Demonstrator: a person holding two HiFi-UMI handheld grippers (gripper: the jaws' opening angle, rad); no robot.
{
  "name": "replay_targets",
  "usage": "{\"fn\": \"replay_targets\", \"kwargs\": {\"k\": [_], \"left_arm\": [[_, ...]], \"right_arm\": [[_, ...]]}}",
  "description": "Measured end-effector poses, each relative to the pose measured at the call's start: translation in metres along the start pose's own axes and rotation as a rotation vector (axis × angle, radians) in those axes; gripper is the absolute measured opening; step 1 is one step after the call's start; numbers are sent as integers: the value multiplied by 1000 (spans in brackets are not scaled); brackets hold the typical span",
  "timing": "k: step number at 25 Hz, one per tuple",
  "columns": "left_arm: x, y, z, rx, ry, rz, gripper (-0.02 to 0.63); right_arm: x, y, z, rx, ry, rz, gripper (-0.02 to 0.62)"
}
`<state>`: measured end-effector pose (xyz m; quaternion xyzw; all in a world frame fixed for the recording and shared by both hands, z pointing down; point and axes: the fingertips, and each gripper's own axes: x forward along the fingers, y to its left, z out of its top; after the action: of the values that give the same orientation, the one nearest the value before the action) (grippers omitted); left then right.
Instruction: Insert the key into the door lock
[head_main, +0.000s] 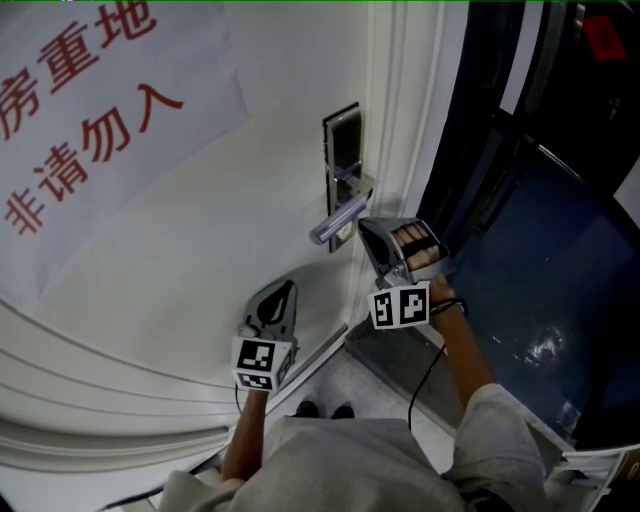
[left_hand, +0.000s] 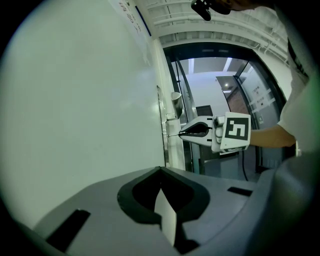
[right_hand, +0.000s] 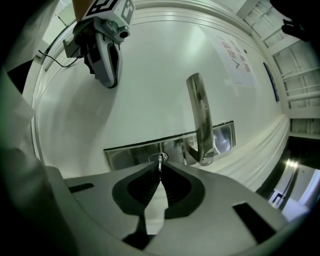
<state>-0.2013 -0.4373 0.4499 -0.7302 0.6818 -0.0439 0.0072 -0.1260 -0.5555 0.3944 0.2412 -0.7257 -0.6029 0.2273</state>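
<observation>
My right gripper (right_hand: 160, 169) is shut on a small metal key (right_hand: 160, 162). The key's tip meets the round keyhole (right_hand: 158, 157) in the steel lock plate (right_hand: 131, 152) of the white door (head_main: 200, 260); how deep it sits I cannot tell. The lever handle (right_hand: 201, 118) sticks out just beside it. In the head view the right gripper (head_main: 365, 230) is level against the lock plate (head_main: 342, 150), just below the handle (head_main: 338, 220). My left gripper (head_main: 288, 288) hangs lower left by the door face, its jaws (left_hand: 160, 171) shut on nothing. From there the right gripper (left_hand: 186, 133) shows at the door's edge.
A paper notice (head_main: 90, 110) with red characters is stuck on the door's upper left. The doorway to the right opens onto a dark blue floor (head_main: 540, 300). A cable (head_main: 430, 370) hangs from the right gripper. The person's sleeves and shoes (head_main: 325, 410) show at the bottom.
</observation>
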Motion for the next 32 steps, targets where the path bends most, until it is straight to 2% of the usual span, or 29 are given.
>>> {"fn": "replay_targets", "kwargs": {"k": [12, 21, 32], "left_arm": [[-1, 0, -1, 1, 9, 1, 17], [-2, 0, 0, -3, 8, -1, 17], [-2, 1, 1, 2, 1, 1, 17]], "right_arm": [[3, -1, 0, -54, -47, 18, 29], [11, 0, -4, -74, -35, -13, 29], [30, 1, -1, -94, -25, -10, 29]]}}
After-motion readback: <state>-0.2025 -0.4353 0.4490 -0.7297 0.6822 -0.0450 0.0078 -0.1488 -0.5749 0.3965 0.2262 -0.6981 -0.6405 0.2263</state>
